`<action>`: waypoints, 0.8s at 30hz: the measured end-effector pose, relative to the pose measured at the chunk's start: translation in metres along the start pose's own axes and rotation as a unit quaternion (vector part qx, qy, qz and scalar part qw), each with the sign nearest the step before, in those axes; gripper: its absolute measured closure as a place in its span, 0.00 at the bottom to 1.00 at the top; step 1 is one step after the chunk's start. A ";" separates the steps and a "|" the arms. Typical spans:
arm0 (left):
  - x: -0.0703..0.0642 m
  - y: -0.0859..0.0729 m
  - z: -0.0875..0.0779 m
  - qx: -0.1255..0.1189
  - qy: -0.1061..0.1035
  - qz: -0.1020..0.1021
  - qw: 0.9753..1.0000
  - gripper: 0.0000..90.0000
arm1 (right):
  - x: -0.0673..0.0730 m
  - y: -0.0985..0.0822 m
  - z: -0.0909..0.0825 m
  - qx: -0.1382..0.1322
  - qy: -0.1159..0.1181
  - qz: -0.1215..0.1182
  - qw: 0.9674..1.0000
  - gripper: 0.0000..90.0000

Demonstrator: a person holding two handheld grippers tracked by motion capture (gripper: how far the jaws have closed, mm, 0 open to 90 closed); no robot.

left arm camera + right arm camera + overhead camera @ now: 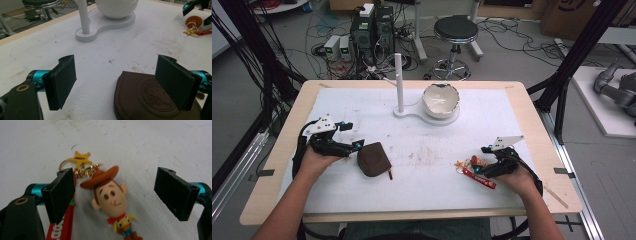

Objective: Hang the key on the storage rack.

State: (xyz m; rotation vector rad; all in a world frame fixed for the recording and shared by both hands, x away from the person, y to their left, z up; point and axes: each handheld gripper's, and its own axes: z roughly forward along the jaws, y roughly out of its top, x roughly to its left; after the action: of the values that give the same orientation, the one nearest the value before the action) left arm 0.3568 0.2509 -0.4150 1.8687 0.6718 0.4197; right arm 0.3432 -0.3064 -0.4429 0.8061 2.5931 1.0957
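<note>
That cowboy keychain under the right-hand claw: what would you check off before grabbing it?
1. Right gripper open wide enough: ok, its jaws stand well apart.
2. Cowboy keychain between the jaws: ok, the head lies in the gap, nearer the left jaw in the right gripper view.
3. Red strap out of the way: not ok, it runs under that jaw and could get pinched.
4. Jaws low enough to close on the figure: cannot tell.
5. Left gripper out of the way: ok, it is open beside the brown pouch, far across the table.
6. Bowl on its stand clear of the work: ok.
</note>
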 end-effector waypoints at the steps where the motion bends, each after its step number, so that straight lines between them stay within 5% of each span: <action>1: 0.000 0.000 0.000 0.000 0.000 0.000 1.000 0.19 | 0.000 -0.002 0.000 0.000 0.003 0.000 1.000 0.19; 10: -0.001 0.000 0.002 0.004 0.000 0.003 1.000 0.19 | 0.001 -0.001 0.012 0.035 -0.002 -0.007 0.999 0.20; 18: -0.001 0.000 0.002 0.006 -0.001 0.004 1.000 0.19 | 0.001 -0.001 0.010 0.036 0.000 -0.019 0.999 0.37; 20: -0.001 0.000 0.002 0.006 -0.002 0.004 1.000 0.19 | 0.003 0.000 0.009 0.032 0.008 -0.027 0.999 0.53; 24: -0.002 0.000 0.002 0.006 -0.002 0.005 1.000 0.19 | 0.005 0.001 0.009 0.033 0.003 -0.028 0.999 0.54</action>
State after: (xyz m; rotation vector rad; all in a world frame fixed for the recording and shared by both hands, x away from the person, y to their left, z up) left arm 0.3568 0.2483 -0.4156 1.8849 0.6648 0.4192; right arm 0.3429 -0.2974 -0.4486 0.7399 2.6519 1.0025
